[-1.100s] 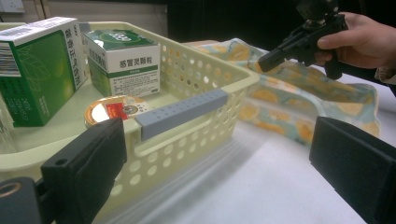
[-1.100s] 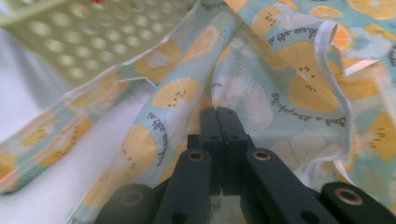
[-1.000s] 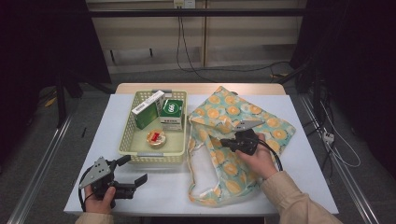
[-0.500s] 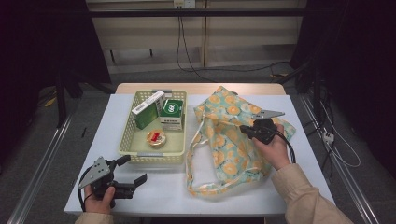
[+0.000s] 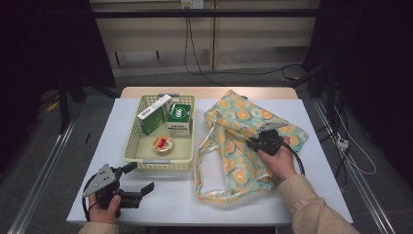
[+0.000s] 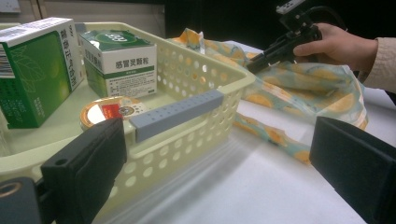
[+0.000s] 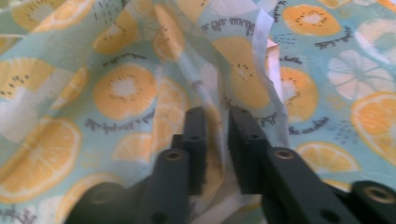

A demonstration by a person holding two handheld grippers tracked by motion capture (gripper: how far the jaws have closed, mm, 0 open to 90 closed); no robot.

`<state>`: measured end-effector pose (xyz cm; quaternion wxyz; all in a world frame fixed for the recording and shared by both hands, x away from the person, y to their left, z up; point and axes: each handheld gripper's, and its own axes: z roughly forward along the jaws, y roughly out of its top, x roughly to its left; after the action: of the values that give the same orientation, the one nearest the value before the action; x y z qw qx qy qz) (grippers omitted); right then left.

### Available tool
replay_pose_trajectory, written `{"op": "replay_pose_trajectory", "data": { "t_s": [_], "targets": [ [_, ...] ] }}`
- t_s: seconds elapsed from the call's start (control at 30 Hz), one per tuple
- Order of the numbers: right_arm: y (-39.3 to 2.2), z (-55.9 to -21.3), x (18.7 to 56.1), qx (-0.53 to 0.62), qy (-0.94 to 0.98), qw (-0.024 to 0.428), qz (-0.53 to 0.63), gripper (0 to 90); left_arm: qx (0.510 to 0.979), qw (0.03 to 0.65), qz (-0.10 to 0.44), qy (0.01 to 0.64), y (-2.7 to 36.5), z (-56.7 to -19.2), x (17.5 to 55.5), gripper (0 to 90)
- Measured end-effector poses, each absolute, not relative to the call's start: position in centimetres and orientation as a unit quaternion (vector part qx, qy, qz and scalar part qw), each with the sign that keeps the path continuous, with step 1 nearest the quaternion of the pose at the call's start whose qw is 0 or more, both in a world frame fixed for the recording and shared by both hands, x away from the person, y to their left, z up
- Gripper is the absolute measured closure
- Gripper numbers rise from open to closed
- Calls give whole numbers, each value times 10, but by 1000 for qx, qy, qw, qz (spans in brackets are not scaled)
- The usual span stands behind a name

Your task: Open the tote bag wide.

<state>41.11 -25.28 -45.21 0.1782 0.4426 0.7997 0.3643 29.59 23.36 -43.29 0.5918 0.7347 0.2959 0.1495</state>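
Right tongs [image 5: 252, 142]: they have come back toward the middle of the bag since half a second ago, when they were out at its far right corner. Their jaws have just been opening; a narrow gap now shows between them, with a fold of the cloth in that gap, and I cannot tell whether the pads still press on it.
Bag [image 5: 242, 146]: a pale green cloth bag printed with orange slices, lying crumpled on the right half of the worktop, just beside the basket. Its right corner lies flatter and lower than a half second ago, and its loop handle [image 5: 209, 171] trails toward the near edge.
Left tongs [image 5: 138, 179]: unmoved at the near left corner, jaws wide apart with nothing between them, pointing at the basket.
Basket [image 5: 157, 165]: pale yellow, perforated, in the same place; it holds two green boxes [image 5: 179, 118] at the back and a small round tin [image 5: 163, 144] in front.
Worktop [image 5: 302, 175]: a white sheet over a wooden top.
Room: dim, with dark curtains at both sides, a pale panelled wall behind, cables on the grey floor and metal rails along the worktop.
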Motion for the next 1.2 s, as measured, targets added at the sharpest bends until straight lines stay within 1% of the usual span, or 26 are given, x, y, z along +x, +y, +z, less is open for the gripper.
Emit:
{"op": "replay_pose_trajectory", "data": {
  "t_s": [0.07,0.1,0.2,0.3,0.4,0.47,0.53,0.6,0.63,0.8,0.93,1.0,1.1,1.2],
  "targets": [
    [-250,-454,412,448,796,167,371,652,734,593,147,296,233,-433,296,39],
    [-248,-455,412,446,797,164,372,622,734,593,147,296,233,-433,296,39],
    [-241,-459,410,435,804,161,372,495,735,592,147,296,232,-433,296,39],
    [-234,-462,408,423,813,148,372,404,736,592,146,295,232,-433,296,39],
    [-224,-463,404,405,824,148,367,319,736,592,145,293,230,-433,296,39],
    [-217,-464,401,392,833,156,358,302,738,591,145,293,230,-433,296,39],
    [-213,-464,399,384,837,152,360,282,738,590,144,292,230,-433,296,39],
    [-212,-465,398,384,836,155,359,285,742,587,145,289,229,-432,296,38],
    [-213,-465,398,385,836,154,359,314,738,591,143,292,228,-432,296,39],
    [-223,-462,402,397,829,165,356,578,741,589,143,289,226,-431,295,38],
    [-225,-461,404,400,831,169,347,698,741,589,141,288,224,-431,295,38],
    [-226,-460,404,398,833,174,344,791,742,588,142,288,224,-431,295,38],
    [-226,-460,405,398,832,181,340,867,744,588,143,284,223,-430,296,38],
    [-226,-459,406,400,833,182,336,892,742,589,140,286,221,-429,295,38]
  ]
}}
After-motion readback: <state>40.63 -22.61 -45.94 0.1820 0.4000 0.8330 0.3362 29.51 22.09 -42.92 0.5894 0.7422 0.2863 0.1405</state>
